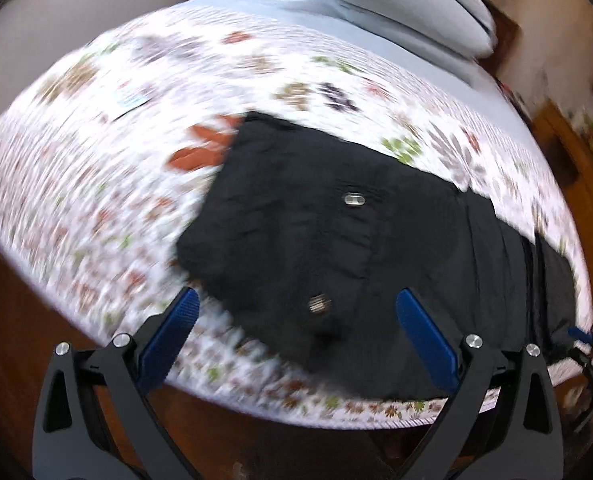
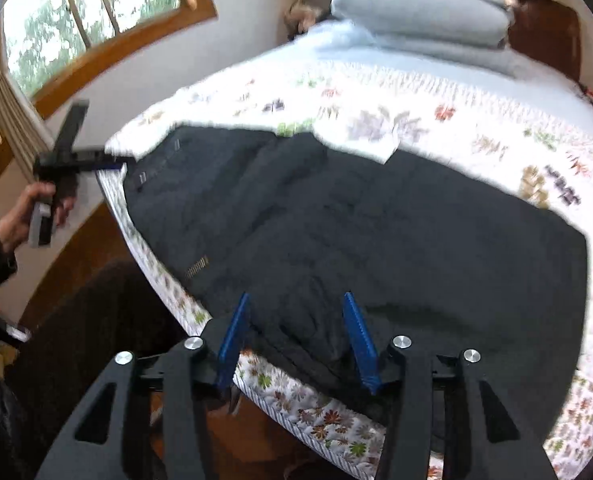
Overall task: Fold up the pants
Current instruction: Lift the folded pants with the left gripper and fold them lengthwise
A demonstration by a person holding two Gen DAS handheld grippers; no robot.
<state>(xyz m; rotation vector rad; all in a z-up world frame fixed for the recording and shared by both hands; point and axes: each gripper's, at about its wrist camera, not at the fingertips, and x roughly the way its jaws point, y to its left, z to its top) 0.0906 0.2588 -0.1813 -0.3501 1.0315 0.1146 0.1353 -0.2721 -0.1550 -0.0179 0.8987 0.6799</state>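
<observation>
Black pants lie spread on a floral quilt, waist end with metal buttons toward the left gripper, legs running right along the bed's near edge. In the right wrist view the pants cover the near side of the bed. My left gripper is open and empty, its blue pads above the waist area near the front edge. It also shows in the right wrist view at the bed's far-left corner. My right gripper is open and empty, just over the pants' near edge. It also shows in the left wrist view at the far right.
The floral quilt covers the bed; grey pillows lie at the head. A small card lies on the quilt. A window is at the left. Wooden floor lies below the bed's edge.
</observation>
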